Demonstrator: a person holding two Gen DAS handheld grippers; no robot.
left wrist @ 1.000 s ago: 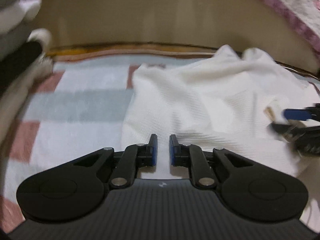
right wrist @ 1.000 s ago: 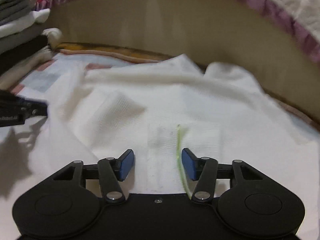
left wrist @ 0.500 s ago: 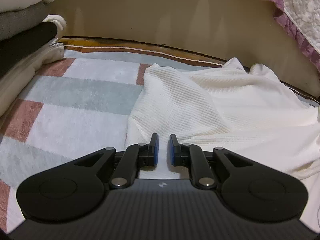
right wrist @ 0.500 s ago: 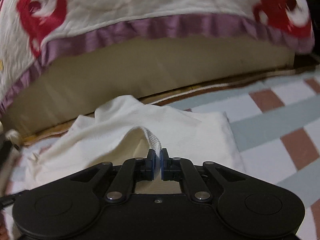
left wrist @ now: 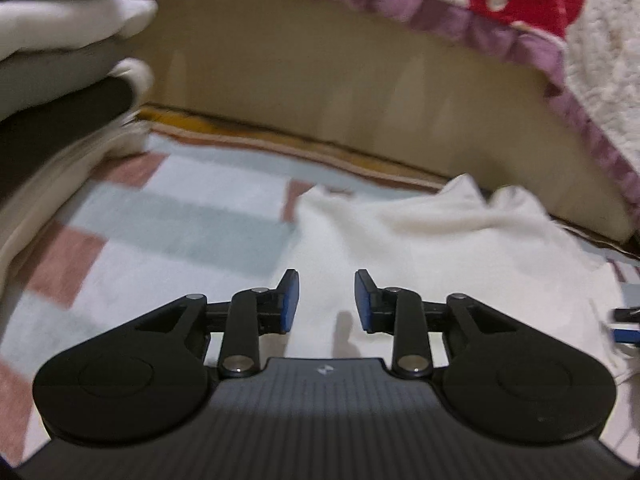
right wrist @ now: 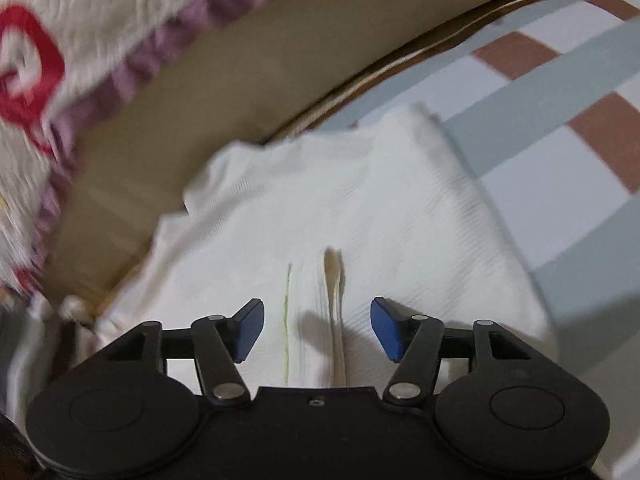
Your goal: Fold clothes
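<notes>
The white ribbed knit garment (right wrist: 360, 216) lies partly folded on the checked blanket of pale blue, white and brown squares (left wrist: 160, 232), close to the tan base of a bed or sofa (left wrist: 340, 92). A cream quilt with a purple edge and red shapes (left wrist: 540, 24) hangs over that base.

The left gripper (left wrist: 326, 294) sits over the near left edge of the garment. Its jaws are opening and stand fairly narrow, and no cloth is pinched between them. The right gripper (right wrist: 316, 324) is above the middle of the garment. Its jaws are opening too and stand wide, with a raised fold of cloth (right wrist: 334, 312) and a thin green thread line (right wrist: 286, 320) under the gap, but the blue pads do not press on it.

What could go wrong, I think: with both grippers letting go, the soft top layer may spring back or slide, so the fold comes out crooked. The far lumpy corners (left wrist: 480, 196) near the base could stay bunched. A jaw could also catch only one layer next time and pull the fold apart. The stack of folded grey, white and black clothes (left wrist: 60, 72) at the left looks close enough to get bumped.

I can read no words or brand; only a tiny mark (left wrist: 322, 370) on the left gripper body, too small to tell.
</notes>
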